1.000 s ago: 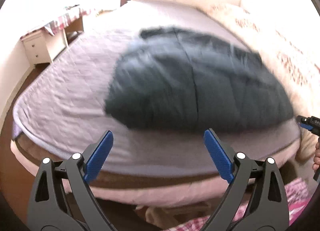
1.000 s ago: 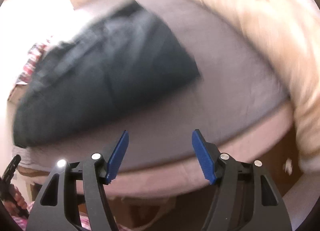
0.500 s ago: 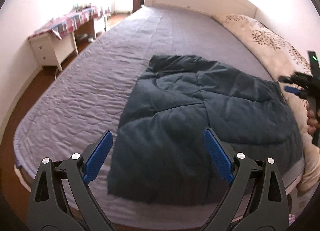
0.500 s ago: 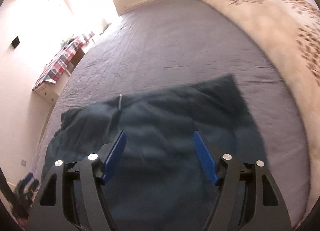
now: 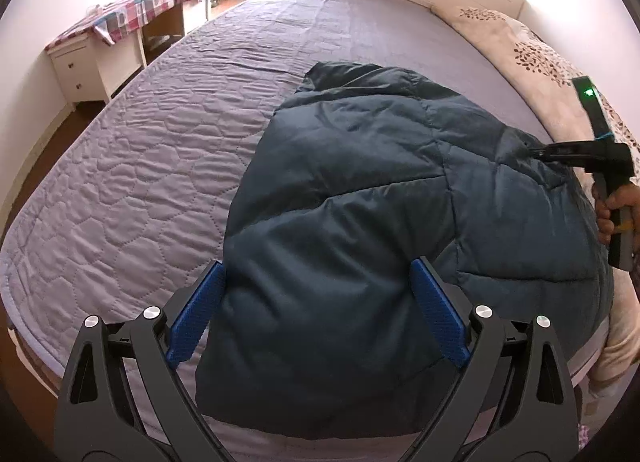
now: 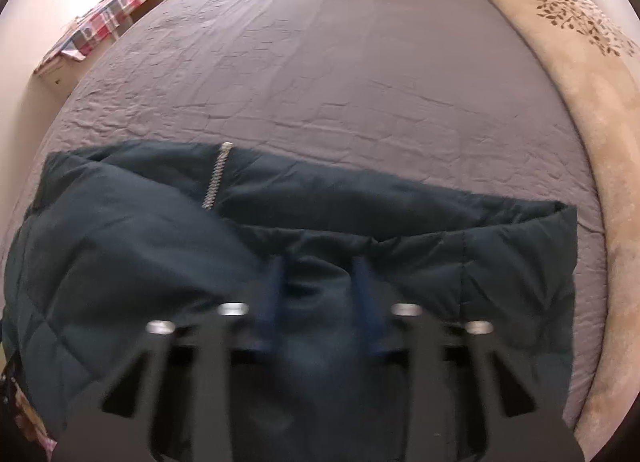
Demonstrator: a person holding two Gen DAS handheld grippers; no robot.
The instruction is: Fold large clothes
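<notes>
The dark teal quilted puffer jacket (image 5: 384, 222) lay spread near the foot of the grey quilted bedspread (image 5: 160, 166), its silver zipper (image 6: 216, 176) showing at the far edge; I'd judge it half-folded at most, with more folds left. Your right gripper (image 6: 320, 294) had just been closing, and its jaws pinched a bunch of jacket fabric. Your left gripper (image 5: 316, 314) hung above the near corner, jaws wide apart, gripping nothing. Half a second before, the right jaws stood wide over the jacket.
</notes>
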